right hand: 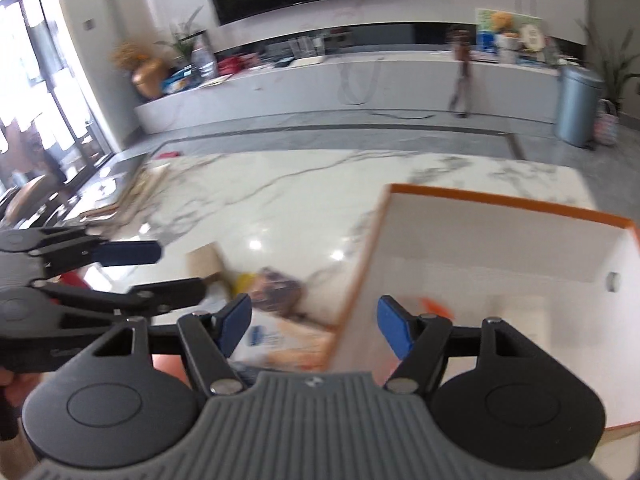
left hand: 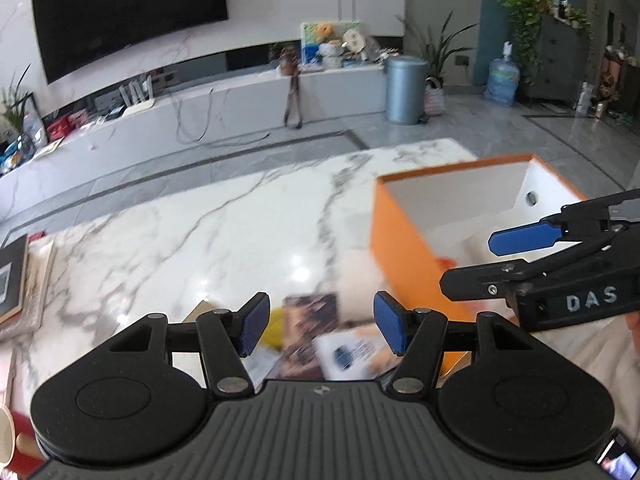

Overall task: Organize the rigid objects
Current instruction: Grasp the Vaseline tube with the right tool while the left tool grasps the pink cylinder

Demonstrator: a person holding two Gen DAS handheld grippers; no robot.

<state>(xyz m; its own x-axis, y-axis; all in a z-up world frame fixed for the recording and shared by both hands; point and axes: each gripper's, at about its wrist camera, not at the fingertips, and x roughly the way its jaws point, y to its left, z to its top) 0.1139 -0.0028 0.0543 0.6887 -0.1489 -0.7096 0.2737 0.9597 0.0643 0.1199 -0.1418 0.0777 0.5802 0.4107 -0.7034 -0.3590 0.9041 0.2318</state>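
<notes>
An open orange box (left hand: 404, 248) with a white inside (right hand: 500, 248) stands on the marble table (left hand: 192, 240). Beside it lies a blurred heap: a dark printed card (left hand: 310, 320), a yellow item (left hand: 274, 330), a white and blue pack (left hand: 348, 354), and a cardboard piece (right hand: 204, 264). My left gripper (left hand: 322, 326) hovers above this heap, open, with nothing between its blue pads. It also shows at the left of the right wrist view as the left gripper (right hand: 176, 270). My right gripper (right hand: 316, 330) is open over the box's near left wall, holding nothing; the left wrist view shows this right gripper (left hand: 472, 264) above the box.
A stack of flat framed boards (left hand: 20, 280) lies at the table's left edge. A red item and a pale cup (left hand: 8, 436) sit at the near left. Beyond the table are grey floor, a long white bench (left hand: 224, 112) and a metal bin (left hand: 406, 90).
</notes>
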